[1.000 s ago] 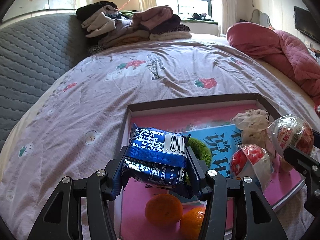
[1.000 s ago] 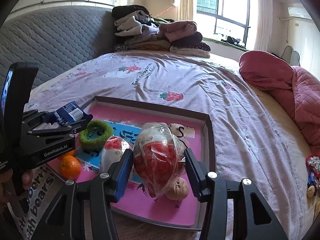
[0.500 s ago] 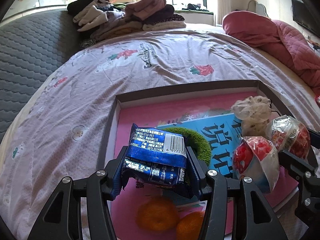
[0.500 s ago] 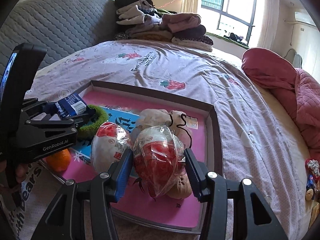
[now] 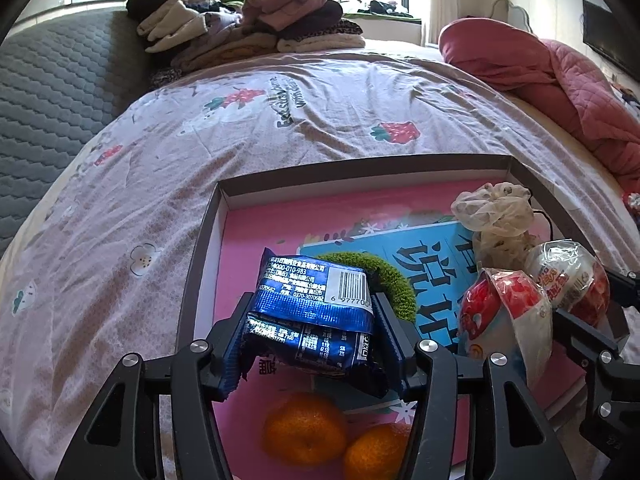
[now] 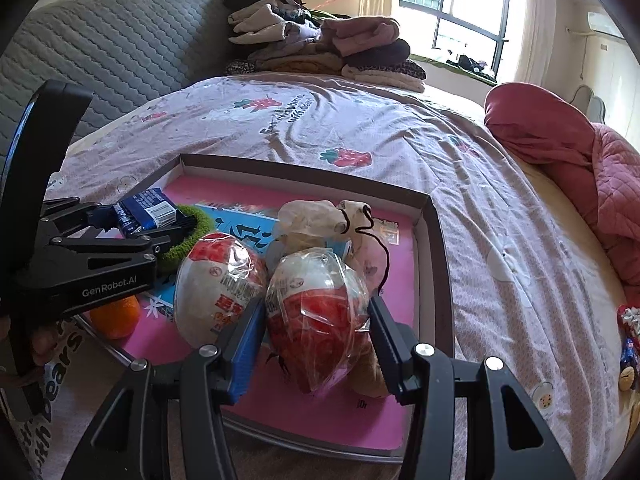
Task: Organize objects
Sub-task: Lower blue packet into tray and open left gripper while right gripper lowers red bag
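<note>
A shallow box tray point(image 5: 360, 168) with a pink printed floor lies on the bed. My left gripper point(image 5: 311, 305) hangs over the tray's left part with a blue snack packet point(image 5: 308, 280) between its fingers; its jaws are opening and the pads still touch the packet. My right gripper point(image 6: 316, 312) is shut on a red-and-white egg-shaped snack in clear wrap point(image 6: 316, 300), low over the tray's near right. A second wrapped egg point(image 6: 216, 276) lies just left of it. A green scrunchie point(image 5: 392, 280) lies behind the packet, and two oranges point(image 5: 304, 428) lie under it.
A beige drawstring pouch point(image 6: 320, 216) rests in the tray behind the eggs. Folded clothes point(image 6: 320, 48) are stacked at the head of the bed against a grey padded headboard point(image 6: 100, 52). A pink quilt point(image 6: 560, 140) lies on the right. Small toys point(image 6: 628, 340) sit at the right edge.
Both views have tipped downward, and the tray fills more of each. The held egg now sits lower, right beside the second egg. The blue packet stays between the left fingers.
</note>
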{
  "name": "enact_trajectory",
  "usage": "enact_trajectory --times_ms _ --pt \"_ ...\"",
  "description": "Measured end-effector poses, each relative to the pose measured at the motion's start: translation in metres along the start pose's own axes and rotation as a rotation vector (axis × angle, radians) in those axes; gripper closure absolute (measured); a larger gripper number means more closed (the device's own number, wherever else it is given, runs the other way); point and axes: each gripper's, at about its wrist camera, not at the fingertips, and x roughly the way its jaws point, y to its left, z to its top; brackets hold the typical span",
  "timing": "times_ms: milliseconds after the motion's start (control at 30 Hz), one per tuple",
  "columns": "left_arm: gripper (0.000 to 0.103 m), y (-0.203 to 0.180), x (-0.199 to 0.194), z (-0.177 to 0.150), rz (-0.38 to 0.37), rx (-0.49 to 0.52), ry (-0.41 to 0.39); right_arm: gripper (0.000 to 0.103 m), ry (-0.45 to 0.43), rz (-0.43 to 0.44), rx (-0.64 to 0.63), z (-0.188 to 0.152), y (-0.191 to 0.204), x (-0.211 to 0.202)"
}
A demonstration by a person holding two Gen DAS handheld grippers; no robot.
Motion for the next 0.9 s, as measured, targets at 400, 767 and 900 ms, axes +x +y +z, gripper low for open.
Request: enact_trajectory --times_ms 400,767,900 --pt "0.035 0.002 -0.006 -0.001 -0.026 -0.012 -0.002 0.051 -0.001 -0.014 0.009 -0.001 -0.002 -0.008" --pt "0.029 0.002 -0.024 0.000 -0.022 -0.020 -0.046 0.049 -0.028 -0.006 0.039 -0.002 -0.007 -0.021" --pt "0.029 0.002 -0.032 0.000 0.006 -0.022 -0.053 0.048 -0.034 -0.008 0.045 -0.002 -0.008 -0.026"
